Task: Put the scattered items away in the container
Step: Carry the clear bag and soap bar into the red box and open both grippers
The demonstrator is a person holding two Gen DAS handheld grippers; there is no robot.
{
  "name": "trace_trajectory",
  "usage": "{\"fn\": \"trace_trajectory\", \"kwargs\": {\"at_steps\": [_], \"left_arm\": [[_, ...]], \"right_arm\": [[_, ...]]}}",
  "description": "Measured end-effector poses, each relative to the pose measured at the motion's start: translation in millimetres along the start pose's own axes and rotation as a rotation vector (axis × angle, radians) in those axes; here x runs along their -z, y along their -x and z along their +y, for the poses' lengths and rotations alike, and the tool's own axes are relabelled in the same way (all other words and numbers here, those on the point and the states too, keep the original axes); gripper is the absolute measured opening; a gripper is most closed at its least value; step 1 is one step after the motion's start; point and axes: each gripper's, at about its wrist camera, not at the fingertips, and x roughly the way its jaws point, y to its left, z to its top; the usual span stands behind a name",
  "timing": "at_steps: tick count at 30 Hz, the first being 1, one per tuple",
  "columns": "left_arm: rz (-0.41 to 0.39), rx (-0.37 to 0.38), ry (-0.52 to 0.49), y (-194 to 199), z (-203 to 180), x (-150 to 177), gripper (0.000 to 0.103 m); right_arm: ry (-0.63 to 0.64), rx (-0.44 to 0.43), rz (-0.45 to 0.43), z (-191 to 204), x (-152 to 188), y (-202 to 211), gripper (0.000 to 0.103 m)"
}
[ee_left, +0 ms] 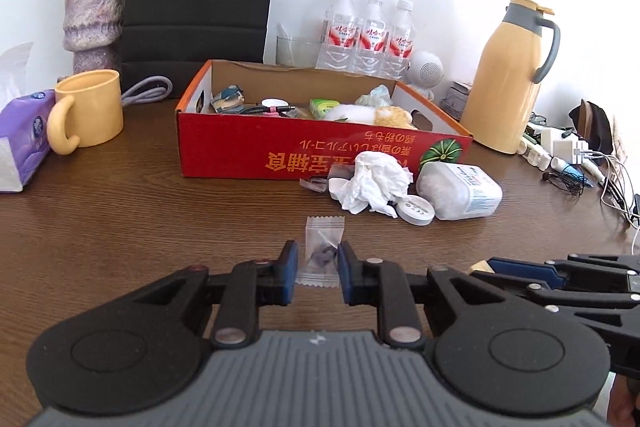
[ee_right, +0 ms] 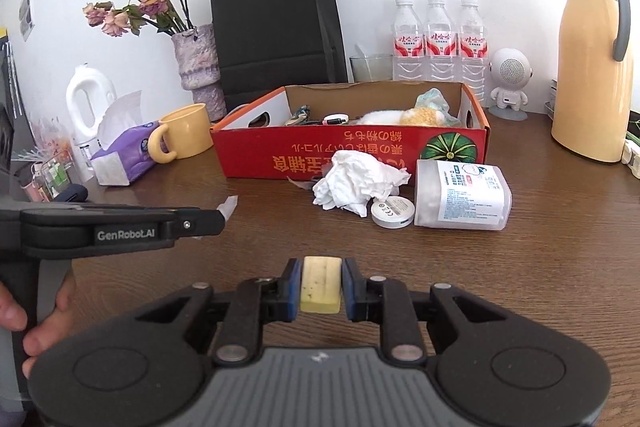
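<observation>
Both grips clamped, left gripper (ee_left: 318,259) on clear sachet (ee_left: 322,251), right gripper (ee_right: 321,277) on yellow block (ee_right: 321,285): carry level over red box (ee_left: 280,147), release inside.

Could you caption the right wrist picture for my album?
Right gripper clamps a yellow block before the red box, crumpled tissue still outside.

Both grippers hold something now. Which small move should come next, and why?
Probably carry both forward over the open red cardboard box: the left gripper pinches a small clear plastic sachet, the right gripper a pale yellow block, both short of the box.
</observation>
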Motion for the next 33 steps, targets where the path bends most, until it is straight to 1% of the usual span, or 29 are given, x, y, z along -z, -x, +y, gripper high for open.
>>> {"fn": "trace_trajectory", "kwargs": {"at_steps": [4,6,9,11,14,17,21,23,25,27,29,30,31,32,33], "left_arm": [[-0.047,0.002,-0.004,26,-5,8,0.022],[-0.064,-0.009,-0.010,38,-7,13,0.022],[-0.070,-0.005,-0.005,53,-9,22,0.022],[-0.076,-0.008,-0.011,60,-11,25,0.022],[-0.091,-0.009,-0.024,69,-16,24,0.022],[-0.132,-0.005,-0.040,81,-22,20,0.022],[-0.167,0.016,-0.025,82,-21,5,0.022],[-0.175,0.001,-0.021,75,-17,-9,0.022],[-0.183,-0.009,-0.020,64,-11,-32,0.022],[-0.162,0.021,-0.001,48,-2,-65,0.022],[-0.117,0.063,0.016,28,6,-104,0.022],[-0.096,0.065,0.036,17,11,-124,0.022],[-0.071,0.063,0.034,6,12,-143,0.022],[-0.052,0.062,0.026,-4,13,-161,0.022],[-0.034,0.055,0.040,-15,16,-178,0.022]], "right_arm": [[0.017,0.012,-0.026,9,-2,16,0.020],[0.029,0.023,-0.028,13,-1,22,0.020],[0.043,0.037,-0.026,18,1,32,0.020],[0.043,0.042,-0.043,19,1,42,0.020],[0.025,0.041,-0.073,17,3,55,0.020],[0.006,0.035,-0.097,14,2,65,0.020],[0.011,0.036,-0.131,13,-11,66,0.020],[0.020,0.038,-0.153,10,-26,63,0.020],[0.021,0.032,-0.173,6,-47,56,0.020],[0.023,0.025,-0.172,-1,-76,44,0.020],[0.037,0.022,-0.166,-7,-114,27,0.020],[0.042,0.020,-0.154,-10,-132,18,0.020],[0.049,0.021,-0.139,-14,-151,8,0.020],[0.047,0.020,-0.114,-19,-173,-5,0.020],[0.048,0.017,-0.086,-24,-191,-16,0.020]]}}
